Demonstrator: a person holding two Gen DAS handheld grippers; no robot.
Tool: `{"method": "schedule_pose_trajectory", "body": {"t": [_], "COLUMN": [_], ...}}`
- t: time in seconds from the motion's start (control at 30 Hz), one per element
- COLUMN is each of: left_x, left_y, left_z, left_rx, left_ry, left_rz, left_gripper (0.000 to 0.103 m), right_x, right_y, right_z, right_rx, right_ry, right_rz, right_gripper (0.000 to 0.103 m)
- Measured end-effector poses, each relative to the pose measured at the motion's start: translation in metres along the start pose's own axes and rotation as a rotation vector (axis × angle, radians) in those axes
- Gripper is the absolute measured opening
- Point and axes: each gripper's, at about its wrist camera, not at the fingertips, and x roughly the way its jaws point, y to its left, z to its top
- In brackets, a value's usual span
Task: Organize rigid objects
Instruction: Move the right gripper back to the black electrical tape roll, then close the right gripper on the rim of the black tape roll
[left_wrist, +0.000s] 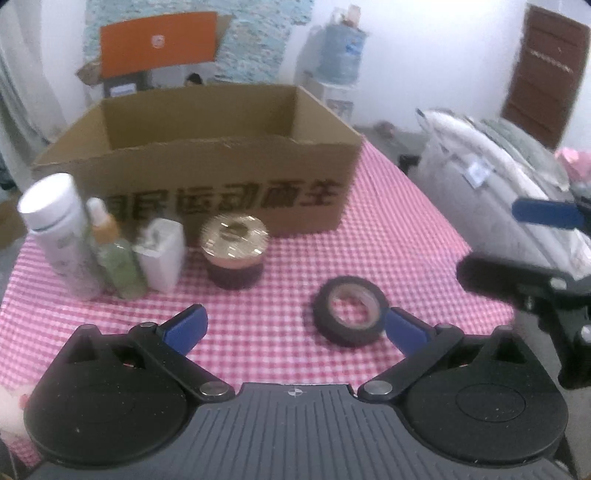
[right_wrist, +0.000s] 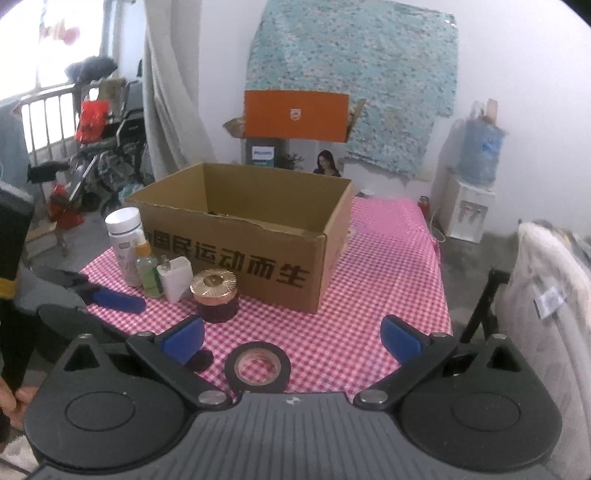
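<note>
An open cardboard box (left_wrist: 207, 192) (right_wrist: 258, 258) stands on the pink checked table. In front of it, from left: a white bottle (left_wrist: 55, 236) (right_wrist: 123, 243), a green spray bottle (left_wrist: 114, 258) (right_wrist: 147, 267), a white charger (left_wrist: 162, 254) (right_wrist: 176, 278) and a dark jar with a gold lid (left_wrist: 234, 251) (right_wrist: 215, 295). A black tape roll (left_wrist: 351, 310) (right_wrist: 258, 367) lies flat near the table's front. My left gripper (left_wrist: 295, 326) is open, its right finger beside the roll. My right gripper (right_wrist: 291, 338) is open, hovering above the roll.
The right gripper's blue finger (left_wrist: 546, 214) shows at the right edge of the left wrist view; the left gripper's finger (right_wrist: 118, 301) lies left in the right one. A white covered bundle (right_wrist: 554, 314) sits right of the table. A water dispenser (right_wrist: 469, 199) stands behind.
</note>
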Motion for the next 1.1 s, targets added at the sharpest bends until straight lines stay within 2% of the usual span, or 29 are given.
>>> {"method": "schedule_pose_trajectory", "body": {"t": [0.1,0.2,0.4,0.5,0.6,0.77,0.83,0.9,0.97,1.1], "left_x": [0.007,0.012,0.016,0.021,0.028,0.038,0.043,0.049,0.053,0.058], "left_y": [-0.013,-0.022,-0.033,-0.037,-0.041,-0.044,-0.043,-0.041,-0.041,-0.036], "left_z": [-0.003,-0.006,-0.012,-0.014,-0.013,-0.010,-0.008,-0.006,-0.004,-0.002], "left_rx": [0.075,0.135,0.225,0.243,0.263,0.291,0.288,0.282,0.276,0.241], "left_ry": [0.005,0.001,-0.006,0.014,0.045,0.052,0.061,0.078,0.089,0.108], "left_rz": [0.017,0.011,-0.023,-0.040,-0.048,-0.036,-0.037,-0.044,-0.045,-0.082], "left_gripper": [0.103,0.103,0.102,0.099,0.096,0.092,0.089,0.081,0.077,0.072], "right_x": [0.000,0.010,0.028,0.039,0.050,0.068,0.076,0.082,0.085,0.091], "right_y": [-0.005,-0.016,-0.031,-0.030,-0.032,-0.034,-0.037,-0.039,-0.040,-0.044], "right_z": [-0.009,-0.013,-0.021,-0.026,-0.029,-0.031,-0.033,-0.033,-0.034,-0.036], "right_rx": [0.024,0.097,0.224,0.236,0.263,0.293,0.312,0.326,0.331,0.351], "right_ry": [-0.026,0.004,0.046,0.079,0.113,0.175,0.199,0.219,0.232,0.259], "right_rz": [-0.038,-0.064,0.024,0.046,0.085,0.136,0.159,0.171,0.176,0.195], "right_gripper": [0.103,0.103,0.103,0.097,0.087,0.063,0.059,0.051,0.042,0.033]}}
